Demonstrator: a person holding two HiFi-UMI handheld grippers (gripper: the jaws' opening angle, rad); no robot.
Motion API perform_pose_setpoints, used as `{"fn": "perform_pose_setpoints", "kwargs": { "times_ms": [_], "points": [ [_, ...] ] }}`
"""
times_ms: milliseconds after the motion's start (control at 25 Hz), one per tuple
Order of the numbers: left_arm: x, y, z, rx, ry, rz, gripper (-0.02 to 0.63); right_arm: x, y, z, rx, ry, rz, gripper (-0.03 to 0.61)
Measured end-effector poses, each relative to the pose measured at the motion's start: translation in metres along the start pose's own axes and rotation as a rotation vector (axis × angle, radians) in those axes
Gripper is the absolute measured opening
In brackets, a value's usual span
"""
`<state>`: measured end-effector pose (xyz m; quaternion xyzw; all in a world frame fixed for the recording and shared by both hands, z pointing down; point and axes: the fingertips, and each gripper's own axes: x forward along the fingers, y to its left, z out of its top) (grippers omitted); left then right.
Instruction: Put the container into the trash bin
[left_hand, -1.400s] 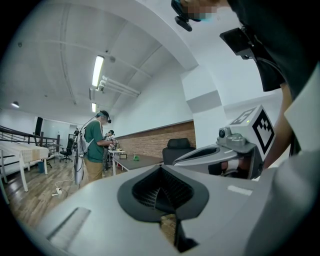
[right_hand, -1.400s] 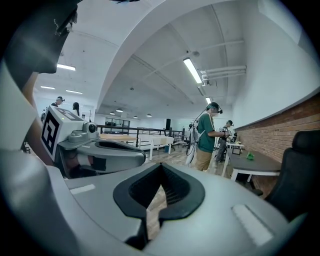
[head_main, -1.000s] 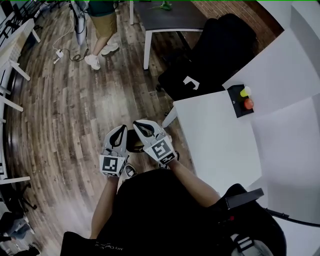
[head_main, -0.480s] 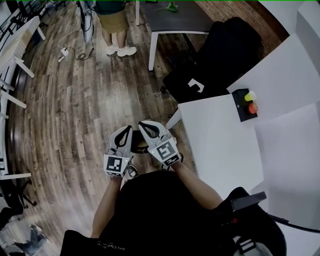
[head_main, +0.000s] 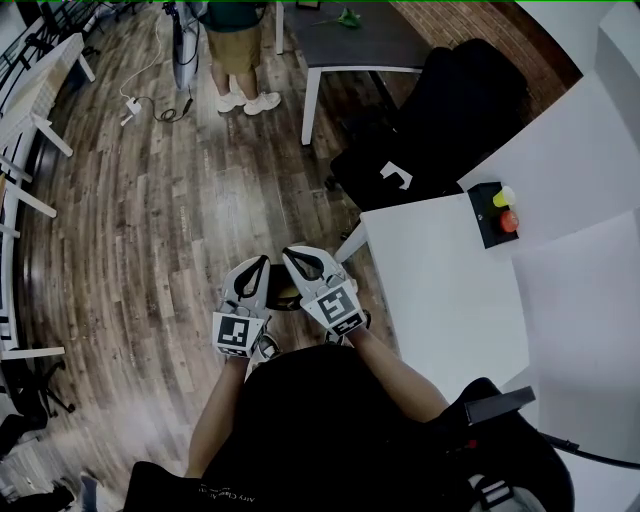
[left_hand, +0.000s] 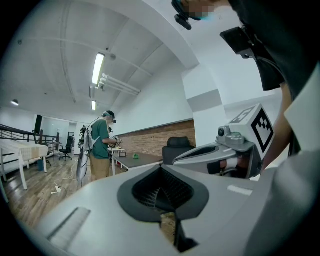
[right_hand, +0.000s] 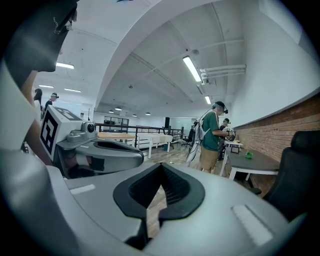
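Two in all, left hand-held gripper, right hand-held gripper, both with jaws together, empty, one white bench at 3 o'clock, plank floor

The left gripper and the right gripper are showing pale grey shells with black linings and black-and-white square markers. The floor is showing brown wood planks. The worktop on the right is looking white, and its black box is showing a yellow button and a red button. The far person is wearing a green shirt, tan shorts and white shoes. The far wall is showing red-brown brick.
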<state>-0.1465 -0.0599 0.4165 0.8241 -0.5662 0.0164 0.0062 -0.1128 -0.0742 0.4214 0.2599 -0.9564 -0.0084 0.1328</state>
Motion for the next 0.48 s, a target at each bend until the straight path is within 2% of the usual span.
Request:
{"fn": "perform_pose_setpoints", "kwargs": {
  "times_ms": [280, 480],
  "points": [
    [0.001, 0.002, -0.002, -0.006, -0.001, -0.004, -0.005, 0.003, -0.001, -0.002, -0.004, 0.009, -0.007, 0.012],
    [-0.021, 0.039, -0.008, -0.002, 0.015, 0.043, -0.005, 0.038, 0.026, 0.003, -0.028, -0.003, 0.045, 0.012]
  ]
}}
